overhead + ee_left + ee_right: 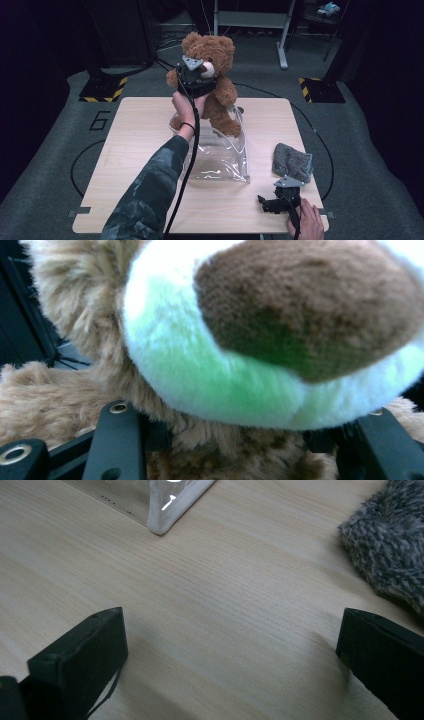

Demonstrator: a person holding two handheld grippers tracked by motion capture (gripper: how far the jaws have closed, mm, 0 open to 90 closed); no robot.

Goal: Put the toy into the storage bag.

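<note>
A brown teddy bear [212,55] with a white muzzle [210,370] hangs upright over the far side of the table. Its feet are at the mouth of a clear plastic bag [222,160]. My left gripper [204,80] is shut on the bear just under its muzzle, with a black jaw on either side of the furry neck in the left gripper view [249,430]. My right gripper [265,204] lies on the table near the front right edge. Its jaws stand wide apart over bare wood [230,650], so it is open with nothing between them.
A grey fuzzy cloth [292,161] lies at the right of the wooden table [145,125], just beyond the right gripper [390,550]. The bag's white-edged corner [165,517] lies ahead of the right jaws. Cables and stands ring the table on the floor.
</note>
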